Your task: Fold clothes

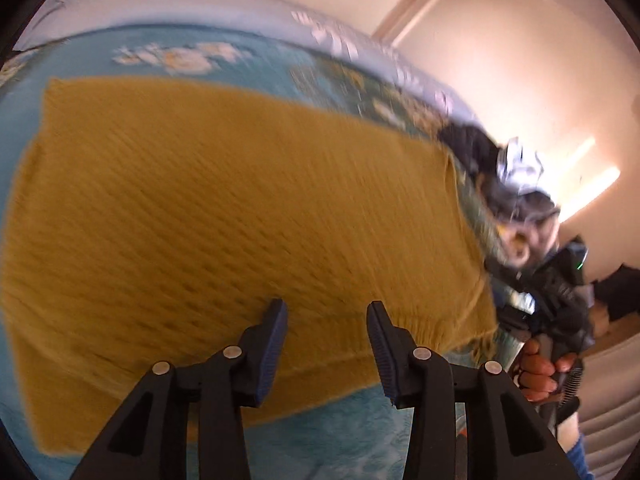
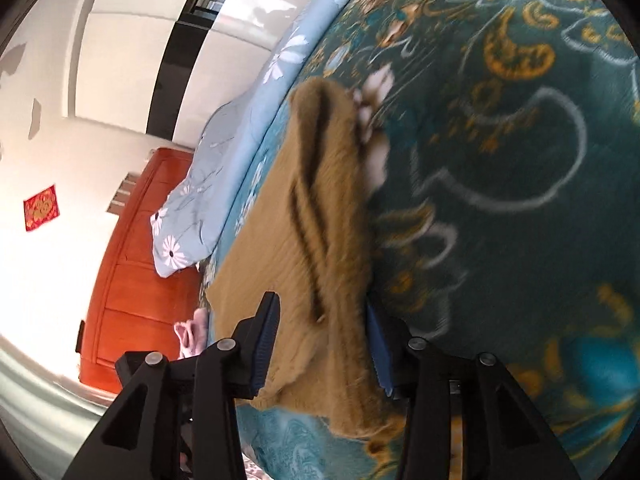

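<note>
- The left tongs (image 1: 327,312) sit nearest the lens at 6 o'clock, their blue pads spread, nothing pinched between them.
- Just beyond them the mustard knit garment (image 1: 224,208) lies flat on the teal patterned blanket (image 1: 152,46) of the bed, filling the middle of the left wrist view.
- At 4 o'clock in that view a hand (image 1: 536,376) grips a dark handle.
- The right tongs (image 2: 322,312) are spread too; a folded edge of the garment (image 2: 320,208) runs between the pads, whether it touches them I cannot tell.
- A pale blue floral quilt (image 2: 224,168) lies at 10 o'clock, a red-orange wooden cabinet (image 2: 132,272) at 8 o'clock.
</note>
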